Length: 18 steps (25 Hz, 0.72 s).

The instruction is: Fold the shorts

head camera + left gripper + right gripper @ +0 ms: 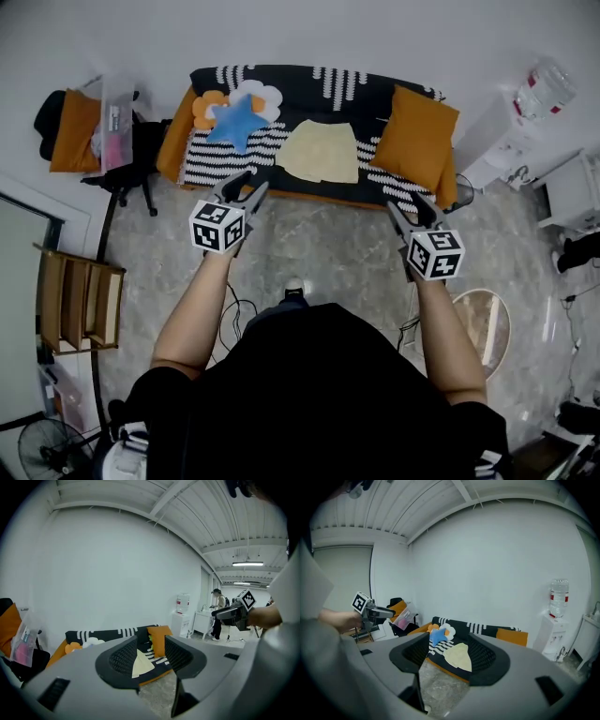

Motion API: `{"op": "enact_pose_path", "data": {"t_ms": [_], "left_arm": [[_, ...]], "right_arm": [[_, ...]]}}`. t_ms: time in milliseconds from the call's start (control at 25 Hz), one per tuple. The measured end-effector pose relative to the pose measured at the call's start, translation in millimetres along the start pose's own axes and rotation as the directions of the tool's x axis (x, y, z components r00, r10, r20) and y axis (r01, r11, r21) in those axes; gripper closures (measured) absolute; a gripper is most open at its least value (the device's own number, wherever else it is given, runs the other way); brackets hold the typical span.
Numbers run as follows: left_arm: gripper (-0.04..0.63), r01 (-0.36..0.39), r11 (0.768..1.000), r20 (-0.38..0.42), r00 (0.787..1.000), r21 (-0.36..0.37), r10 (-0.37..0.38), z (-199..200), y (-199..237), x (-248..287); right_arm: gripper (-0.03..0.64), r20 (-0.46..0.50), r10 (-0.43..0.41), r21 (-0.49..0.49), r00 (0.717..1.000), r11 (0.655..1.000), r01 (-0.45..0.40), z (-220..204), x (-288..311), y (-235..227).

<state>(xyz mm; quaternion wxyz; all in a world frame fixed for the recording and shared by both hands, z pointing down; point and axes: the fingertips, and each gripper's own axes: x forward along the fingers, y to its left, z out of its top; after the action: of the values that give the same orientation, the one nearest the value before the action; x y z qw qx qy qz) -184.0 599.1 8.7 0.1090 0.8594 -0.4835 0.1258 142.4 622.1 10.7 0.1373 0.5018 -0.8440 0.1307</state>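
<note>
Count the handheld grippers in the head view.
2. The left gripper hangs open before the left half of the black-and-white striped sofa; the right gripper, also open, before its right half. None seems hidden.

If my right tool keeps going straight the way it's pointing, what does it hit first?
Probably the yellow shorts on the sofa; nothing stands between, though depth is unclear.

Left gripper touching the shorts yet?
Apart. Head view: the left gripper hangs over the floor, short of the sofa; the shorts lie on its seat. Left gripper view: jaws apart, nothing between.
</note>
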Motion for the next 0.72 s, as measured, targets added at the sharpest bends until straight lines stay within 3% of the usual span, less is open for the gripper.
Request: {"op": "enact_pose_path", "data": {"t_ms": [720], "left_arm": [[0.393, 0.039, 0.999, -0.046, 0.998, -0.019, -0.039, 11.8, 109.8, 76.0]], "right_arm": [[0.342, -0.053, -0.033, 0.006, 0.998, 0.999, 0.033, 29.9, 117.6, -2.1]]}}
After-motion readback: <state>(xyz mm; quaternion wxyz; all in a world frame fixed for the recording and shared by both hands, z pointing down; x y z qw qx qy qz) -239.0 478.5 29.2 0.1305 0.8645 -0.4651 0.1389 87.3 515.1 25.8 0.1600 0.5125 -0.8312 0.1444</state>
